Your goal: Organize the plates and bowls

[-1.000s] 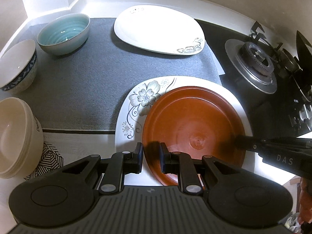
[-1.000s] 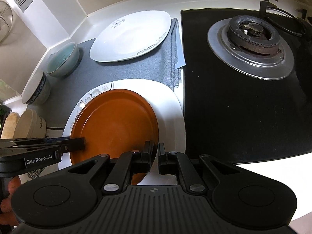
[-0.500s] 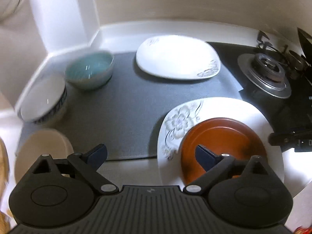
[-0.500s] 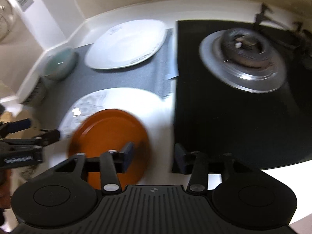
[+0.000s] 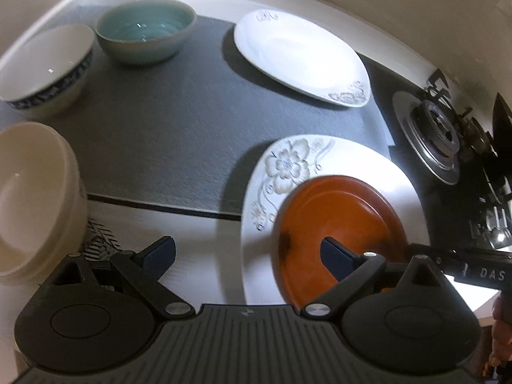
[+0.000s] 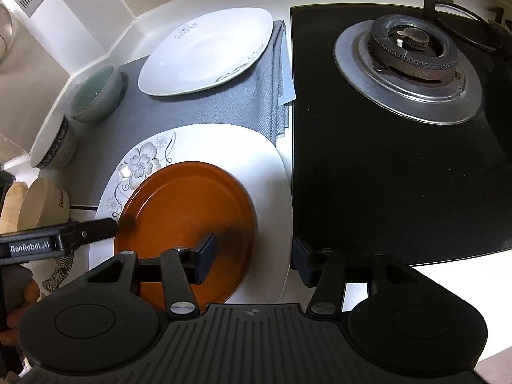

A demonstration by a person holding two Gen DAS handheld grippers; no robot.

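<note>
Both hand-held grippers wide open, empty: left hand-held gripper (image 5: 248, 251), right hand-held gripper (image 6: 254, 251). Glossy round brown plate (image 6: 188, 211) sits on floral squarish plate (image 6: 259, 172), w/ open grey mat (image 5: 166, 134) beside.

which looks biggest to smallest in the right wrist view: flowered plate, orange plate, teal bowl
1. flowered plate, the widest, showing all around the plate on it
2. orange plate, lying on the flowered plate
3. teal bowl, smallest, though farther from the camera
</note>
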